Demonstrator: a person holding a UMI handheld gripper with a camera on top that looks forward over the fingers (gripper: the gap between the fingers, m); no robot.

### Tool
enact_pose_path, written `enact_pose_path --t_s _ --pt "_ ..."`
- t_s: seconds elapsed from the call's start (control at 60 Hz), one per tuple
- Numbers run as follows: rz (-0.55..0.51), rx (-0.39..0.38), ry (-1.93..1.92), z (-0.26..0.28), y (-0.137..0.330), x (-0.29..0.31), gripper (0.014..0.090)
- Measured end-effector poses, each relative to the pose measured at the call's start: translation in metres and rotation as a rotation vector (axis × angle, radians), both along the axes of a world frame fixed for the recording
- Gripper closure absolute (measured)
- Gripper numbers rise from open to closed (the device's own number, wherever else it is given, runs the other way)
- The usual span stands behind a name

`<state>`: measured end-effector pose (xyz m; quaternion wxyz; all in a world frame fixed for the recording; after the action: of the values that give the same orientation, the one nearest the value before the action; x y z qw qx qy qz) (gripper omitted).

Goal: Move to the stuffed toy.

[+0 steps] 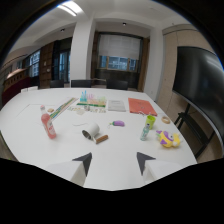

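Note:
The stuffed toy (pixel 168 139), yellow with pink and blue patches, lies on the white table (pixel 120 150) beyond and to the right of my right fingertip, near the table's right edge. My gripper (pixel 114 161) hovers over the near part of the table, open, with nothing between its two dark fingertips (pixel 84 162). Bare tabletop separates the fingers from the toy.
A pink bottle (pixel 48 125) stands ahead to the left. A white cup (pixel 91 132) with a small brown piece lies ahead. A green-capped bottle (pixel 148 125), a small purple item (pixel 117 123), an orange sheet (pixel 141 106) and papers lie farther back. Chairs ring the far side.

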<state>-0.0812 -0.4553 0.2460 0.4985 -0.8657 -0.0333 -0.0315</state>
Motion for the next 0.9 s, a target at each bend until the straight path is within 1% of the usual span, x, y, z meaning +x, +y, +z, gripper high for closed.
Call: enact_pose_path --t_s 0.183,0.267,0.333,0.467,0.567,0.667,0.817,0.9 --pt "-0.006 -0.007 -0.002 -0.004 -0.004 0.005 0.0192" --pt "-0.015 -0.018 -0.004 -0.008 -0.012 0.011 0.0193" --pt "-0.027 -0.029 -0.002 -0.017 -0.016 0.020 0.0196" --pt "-0.062 -0.066 -0.014 -0.034 -0.025 0.060 0.0193" --pt "-0.087 -0.093 -0.031 -0.057 -0.023 0.104 0.0193" --pt "-0.099 -0.114 -0.042 -0.076 -0.010 0.154 0.0192" --pt "-0.114 -0.154 -0.067 -0.105 0.026 0.240 0.0192" --pt "-0.125 -0.163 -0.062 -0.115 0.052 0.287 0.0193"
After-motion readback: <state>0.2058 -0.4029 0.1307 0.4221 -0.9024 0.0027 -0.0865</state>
